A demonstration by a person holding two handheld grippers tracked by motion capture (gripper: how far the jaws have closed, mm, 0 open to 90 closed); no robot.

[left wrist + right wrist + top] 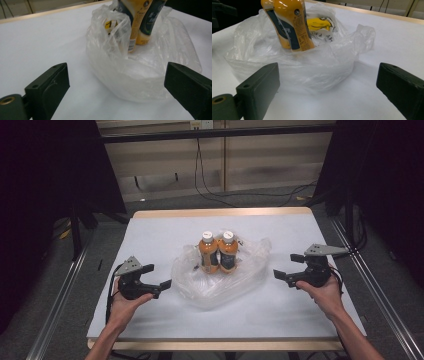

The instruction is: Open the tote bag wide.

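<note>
Two orange drink bottles [218,252] with white caps and dark labels stand upright, side by side, inside a crumpled clear plastic bag [220,282] at the middle of the white table [150,235]. The bag's walls are slumped low around them. My left gripper [159,276] rests open just left of the bag, apart from it. My right gripper [289,267] is open just right of the bag. In the left gripper view the bottles [140,22] rise behind the bag's handle loop [117,30]. The right gripper view shows the bottles [289,25] and a yellow printed patch [319,25] behind them.
The table has a wooden rim [220,212] at the far edge. Black cables [210,190] trail on the floor behind it. Metal rails [380,295] run along the floor on both sides. Bare tabletop lies in front of the bag and behind it.
</note>
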